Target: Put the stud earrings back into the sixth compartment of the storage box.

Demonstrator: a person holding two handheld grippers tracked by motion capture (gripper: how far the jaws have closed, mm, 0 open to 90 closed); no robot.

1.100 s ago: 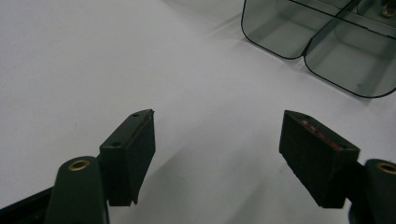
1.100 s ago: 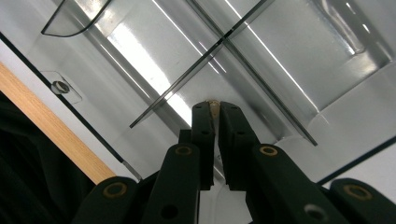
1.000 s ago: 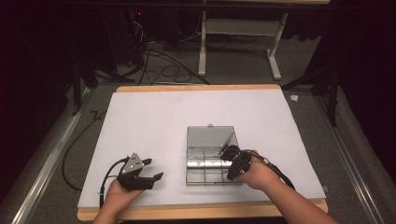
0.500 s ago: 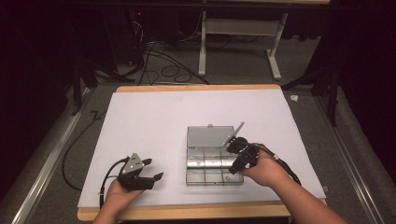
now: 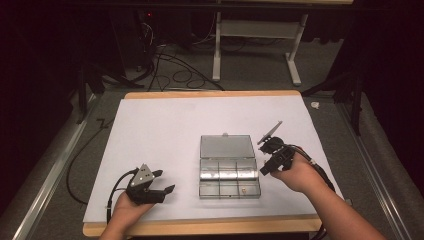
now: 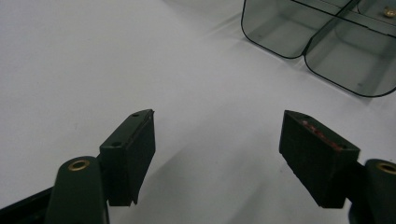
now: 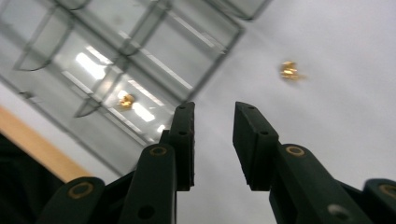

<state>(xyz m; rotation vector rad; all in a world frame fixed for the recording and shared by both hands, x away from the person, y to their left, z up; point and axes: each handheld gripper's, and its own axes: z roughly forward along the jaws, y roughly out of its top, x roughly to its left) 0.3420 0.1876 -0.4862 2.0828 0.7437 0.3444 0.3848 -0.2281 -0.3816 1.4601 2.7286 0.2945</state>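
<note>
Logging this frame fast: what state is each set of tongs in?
Left tongs: open, holding nothing.
Right tongs: narrowly open, nothing between the jaws.

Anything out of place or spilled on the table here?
One small gold part lies loose on the white table cover, outside the open clear organizer box, while another gold part sits inside a compartment. Nothing else looks askew or damaged.
</note>
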